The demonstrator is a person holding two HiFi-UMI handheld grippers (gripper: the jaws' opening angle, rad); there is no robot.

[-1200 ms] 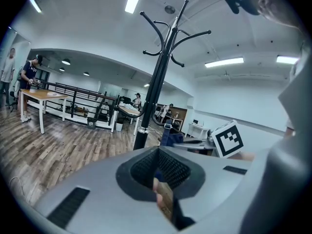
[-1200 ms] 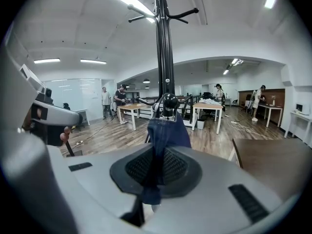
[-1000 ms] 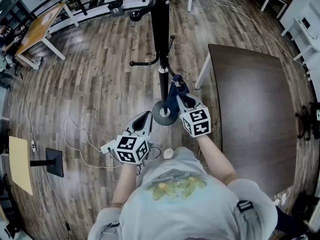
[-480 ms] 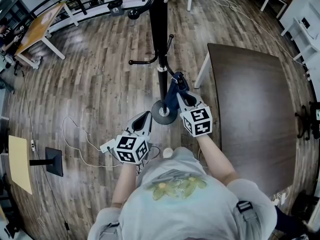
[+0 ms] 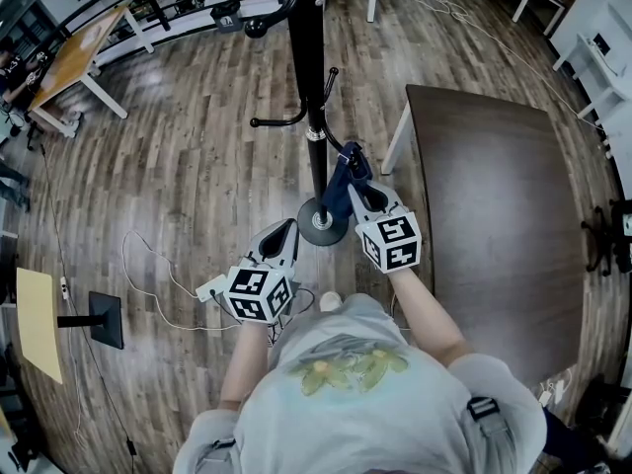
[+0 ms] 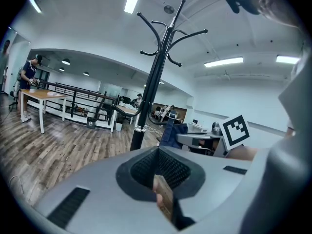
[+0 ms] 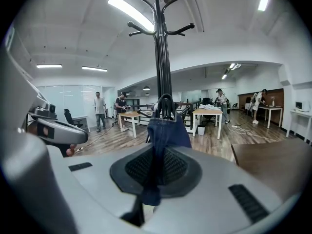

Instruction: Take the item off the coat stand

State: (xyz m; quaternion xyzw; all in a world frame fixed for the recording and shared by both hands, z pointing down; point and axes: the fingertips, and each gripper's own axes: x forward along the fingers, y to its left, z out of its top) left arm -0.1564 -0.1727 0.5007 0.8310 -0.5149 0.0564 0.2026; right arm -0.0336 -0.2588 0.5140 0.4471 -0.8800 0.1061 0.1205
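Wood-plank office floor (image 5: pixel 188 166) spreads around a black coat stand (image 5: pixel 309 87) at the person's twelve o'clock, with a dark table (image 5: pixel 494 196) at two o'clock. The right gripper (image 5: pixel 357 188) is clamped on a blue denim cloth (image 5: pixel 341 178) that appears looped over a low hook (image 7: pixel 165 102), probably so it can be lifted free. The left gripper (image 5: pixel 283 233), jaws together and empty, waits at seven o'clock of the coat stand.

Open-plan room, grey-brown wood-plank floor (image 5: pixel 188 166). Dark brown table (image 5: pixel 494 196) on white legs at right, light wooden table (image 5: pixel 84 47) with white legs far left. Black railing (image 6: pixel 73 94) runs behind that. White walls and white ceiling (image 7: pixel 73 33), with long strip lights (image 7: pixel 129 11) on. White cable (image 5: pixel 148 275) loops across the floor; yellow sheet (image 5: pixel 39 324) lies at the left edge.
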